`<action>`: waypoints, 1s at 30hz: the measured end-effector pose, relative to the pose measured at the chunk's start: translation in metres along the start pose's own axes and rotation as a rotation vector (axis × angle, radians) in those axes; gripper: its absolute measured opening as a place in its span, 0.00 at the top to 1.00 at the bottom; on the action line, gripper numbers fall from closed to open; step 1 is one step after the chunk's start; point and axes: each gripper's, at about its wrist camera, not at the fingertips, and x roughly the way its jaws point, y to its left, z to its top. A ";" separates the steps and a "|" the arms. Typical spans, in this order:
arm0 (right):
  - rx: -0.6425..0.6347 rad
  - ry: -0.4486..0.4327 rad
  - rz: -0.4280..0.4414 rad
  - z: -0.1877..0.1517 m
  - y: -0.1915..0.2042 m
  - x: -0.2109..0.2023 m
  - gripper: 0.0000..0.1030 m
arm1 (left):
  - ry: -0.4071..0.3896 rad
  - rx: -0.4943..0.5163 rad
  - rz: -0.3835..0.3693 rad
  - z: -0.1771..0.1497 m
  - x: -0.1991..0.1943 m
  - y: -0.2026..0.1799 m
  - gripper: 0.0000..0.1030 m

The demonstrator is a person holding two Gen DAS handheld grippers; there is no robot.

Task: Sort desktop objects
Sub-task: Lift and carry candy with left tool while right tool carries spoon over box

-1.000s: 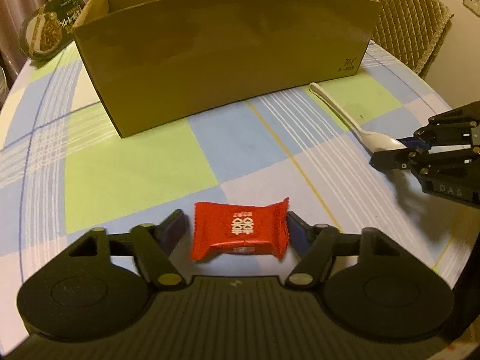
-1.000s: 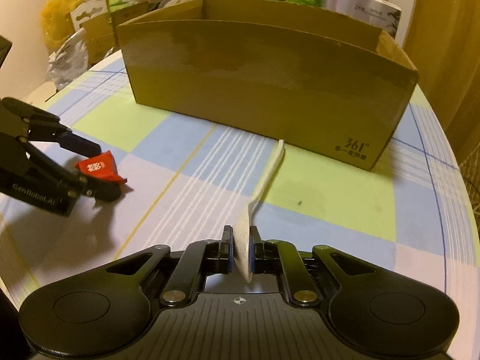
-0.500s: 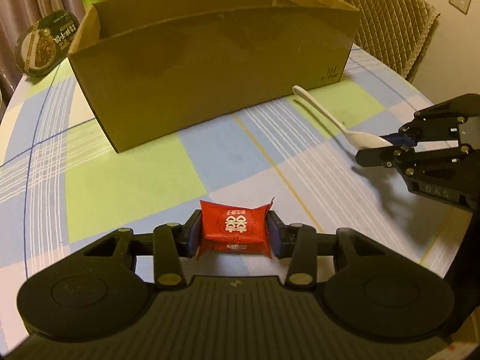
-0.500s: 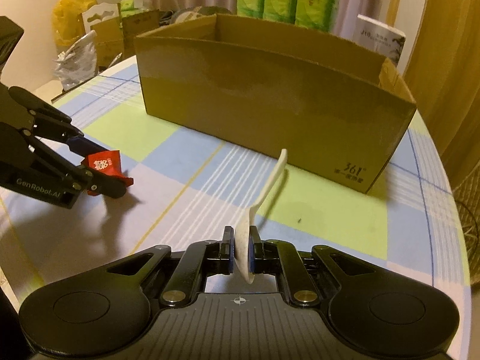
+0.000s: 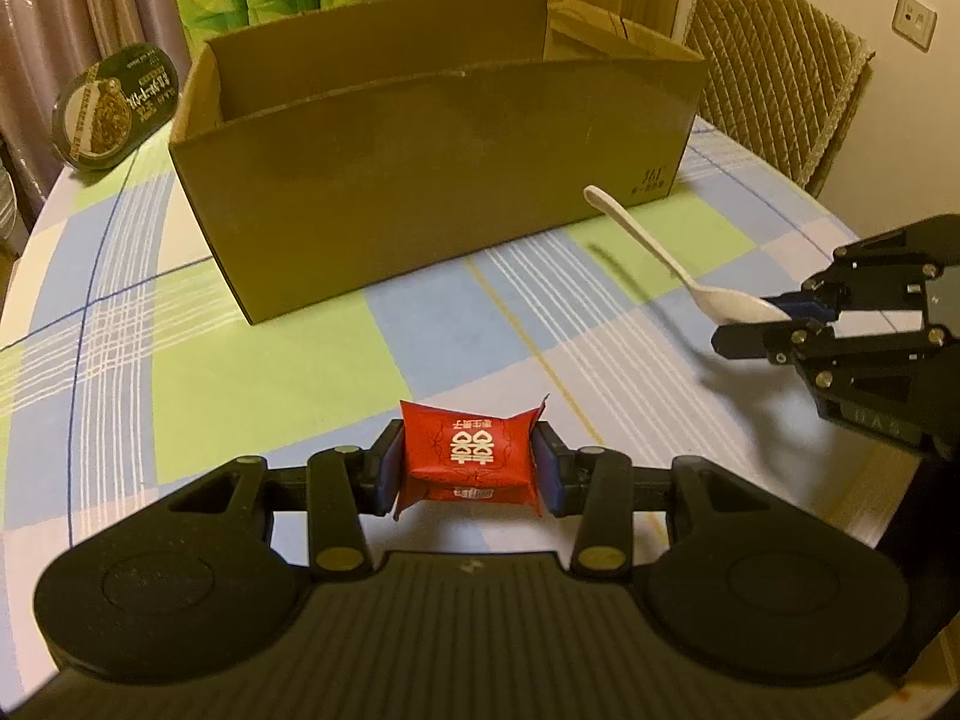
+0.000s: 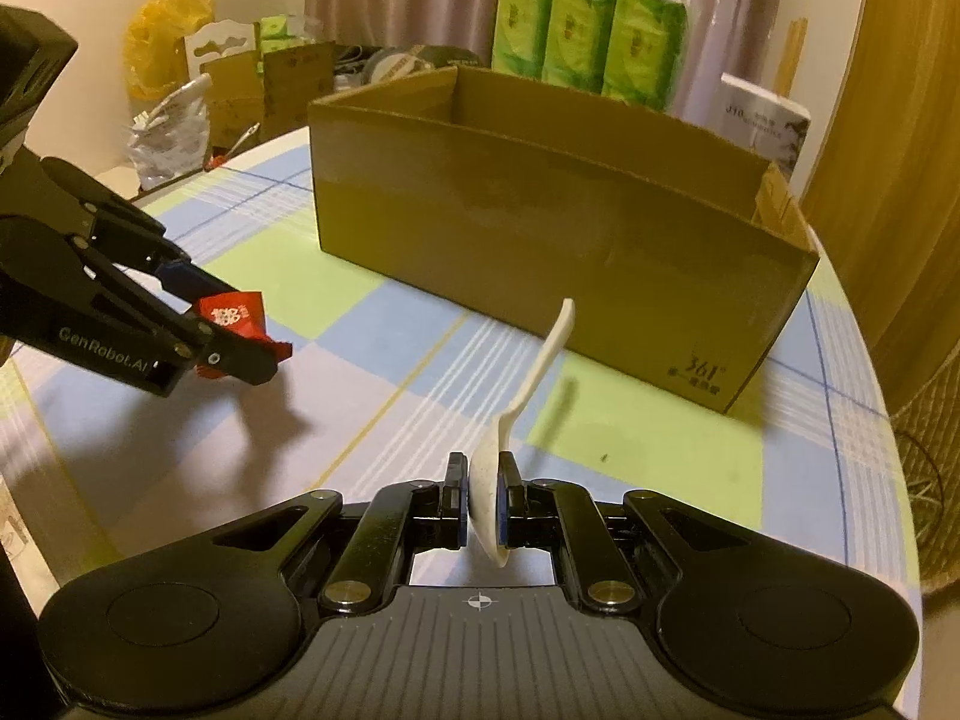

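Observation:
My left gripper point(image 5: 467, 468) is shut on a red candy packet point(image 5: 468, 459) with white characters and holds it above the checked tablecloth. In the right wrist view the left gripper point(image 6: 240, 330) shows at the left with the packet point(image 6: 237, 315). My right gripper point(image 6: 483, 507) is shut on the bowl of a white plastic spoon point(image 6: 534, 378), whose handle points up toward the open cardboard box point(image 6: 558, 228). In the left wrist view the right gripper point(image 5: 774, 324) holds the spoon point(image 5: 654, 258) at the right, in front of the box point(image 5: 432, 180).
A round table with a blue, green and white checked cloth point(image 5: 258, 372). A dark round tin point(image 5: 114, 108) leans at the back left. Green paper rolls point(image 6: 588, 48) stand behind the box. A quilted chair point(image 5: 774, 72) is at the back right. Bags and cartons point(image 6: 198, 96) sit beyond the table.
My left gripper has closed on the red packet and lifted it. My right gripper has lifted the spoon off the table. Both views have risen, showing more of the box's inside.

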 end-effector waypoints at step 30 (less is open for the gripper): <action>-0.044 -0.122 -0.045 -0.001 0.014 -0.033 0.95 | -0.115 -0.033 0.011 0.023 -0.030 -0.017 0.63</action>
